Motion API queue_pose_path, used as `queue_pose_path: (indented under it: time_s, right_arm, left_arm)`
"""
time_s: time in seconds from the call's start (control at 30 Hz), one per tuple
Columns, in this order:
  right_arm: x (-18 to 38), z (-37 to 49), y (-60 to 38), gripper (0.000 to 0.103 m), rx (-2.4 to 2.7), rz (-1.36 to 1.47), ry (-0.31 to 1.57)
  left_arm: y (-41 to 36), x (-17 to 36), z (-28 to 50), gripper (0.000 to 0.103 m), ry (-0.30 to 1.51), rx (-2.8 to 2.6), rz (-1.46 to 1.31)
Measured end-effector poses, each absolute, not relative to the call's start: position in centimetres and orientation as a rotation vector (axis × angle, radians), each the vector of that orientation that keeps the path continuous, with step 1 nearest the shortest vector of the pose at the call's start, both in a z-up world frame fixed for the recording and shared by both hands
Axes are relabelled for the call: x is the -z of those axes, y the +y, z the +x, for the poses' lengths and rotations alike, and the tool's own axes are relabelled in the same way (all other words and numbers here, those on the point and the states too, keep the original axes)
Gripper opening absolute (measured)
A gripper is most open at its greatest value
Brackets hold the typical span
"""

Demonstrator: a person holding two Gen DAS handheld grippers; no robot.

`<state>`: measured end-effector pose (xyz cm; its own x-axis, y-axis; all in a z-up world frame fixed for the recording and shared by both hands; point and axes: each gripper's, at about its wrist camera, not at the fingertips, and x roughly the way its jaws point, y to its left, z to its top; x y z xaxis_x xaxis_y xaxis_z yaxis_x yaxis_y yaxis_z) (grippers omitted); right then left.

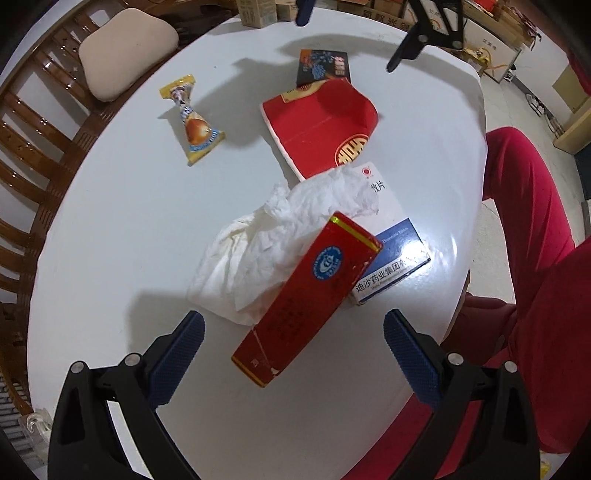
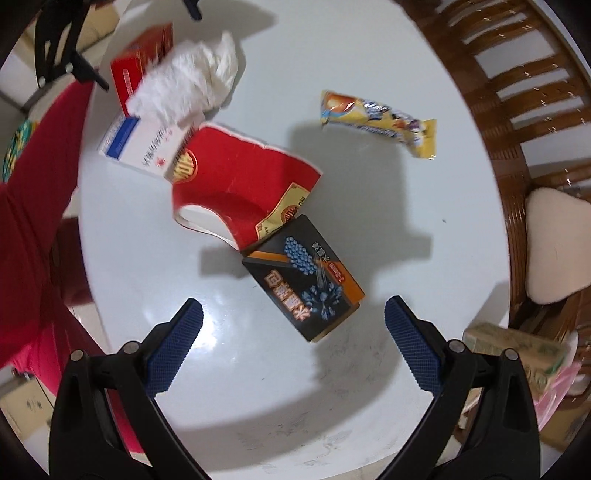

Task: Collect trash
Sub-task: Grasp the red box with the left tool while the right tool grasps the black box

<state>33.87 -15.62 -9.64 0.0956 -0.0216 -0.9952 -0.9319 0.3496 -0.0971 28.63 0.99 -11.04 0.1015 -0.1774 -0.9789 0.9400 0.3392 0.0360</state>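
Left gripper point(image 1: 293, 354) fingers spread wide, empty, over the red carton point(image 1: 306, 295) lying on the crumpled tissue point(image 1: 266, 240) mid-bench — light, stiff, crushable; pinch its long sides. Right gripper point(image 2: 293, 343) likewise wide, empty, above the black box point(image 2: 303, 277).

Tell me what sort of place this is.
Probably a home dining room doubling as storage: a round white table strewn with litter, a carved wooden chair with a beige cushion, and stacked cardboard cartons behind.
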Motion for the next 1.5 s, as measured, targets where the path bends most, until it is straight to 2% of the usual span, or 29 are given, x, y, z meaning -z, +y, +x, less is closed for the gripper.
queue_pose_path:
  time_s: [0.27, 0.33, 0.4, 0.5, 0.63, 0.93, 1.03, 1.07, 1.2, 1.33, 1.5]
  right_arm:
    - [12.3, 35.7, -14.9, 0.095, -0.909, -1.012, 1.327]
    - [12.7, 35.8, -14.7, 0.088, -0.915, -1.012, 1.333]
    - [13.0, 36.0, -14.6, 0.087, -0.916, -1.019, 1.336]
    - [13.6, 36.0, -14.5, 0.079, -0.920, -1.011, 1.344]
    - [14.2, 36.6, -14.6, 0.078, -0.910, -0.999, 1.347]
    - [14.5, 36.4, -16.2, 0.077, -0.875, -0.919, 1.336]
    - [14.3, 36.6, -16.7, 0.075, -0.865, -0.894, 1.336]
    - [14.3, 36.5, -16.8, 0.074, -0.862, -0.889, 1.335]
    - [14.1, 36.6, -17.8, 0.071, -0.849, -0.865, 1.333]
    - [14.0, 36.3, -18.6, 0.061, -0.841, -0.828, 1.334]
    - [13.8, 36.2, -19.4, 0.060, -0.785, -0.773, 1.319]
  left_arm:
    - [1.1, 11.8, 29.2, 0.095, 1.195, 1.027, 0.803]
    - [1.1, 11.8, 29.3, 0.093, 1.198, 1.031, 0.794]
    - [1.1, 11.8, 29.2, 0.088, 1.201, 1.036, 0.786]
    - [1.1, 12.0, 29.3, 0.083, 1.205, 1.034, 0.779]
    - [1.5, 11.8, 29.5, 0.079, 1.205, 1.026, 0.753]
    - [2.4, 10.9, 28.9, 0.078, 1.175, 0.986, 0.732]
    - [2.2, 10.6, 28.4, 0.072, 1.162, 0.987, 0.728]
    - [2.2, 10.5, 28.4, 0.067, 1.159, 0.989, 0.726]
    - [2.2, 10.6, 28.2, 0.061, 1.155, 0.971, 0.732]
    - [2.2, 10.8, 28.1, 0.048, 1.174, 0.958, 0.713]
    - [2.4, 10.8, 27.8, 0.040, 1.184, 0.938, 0.679]
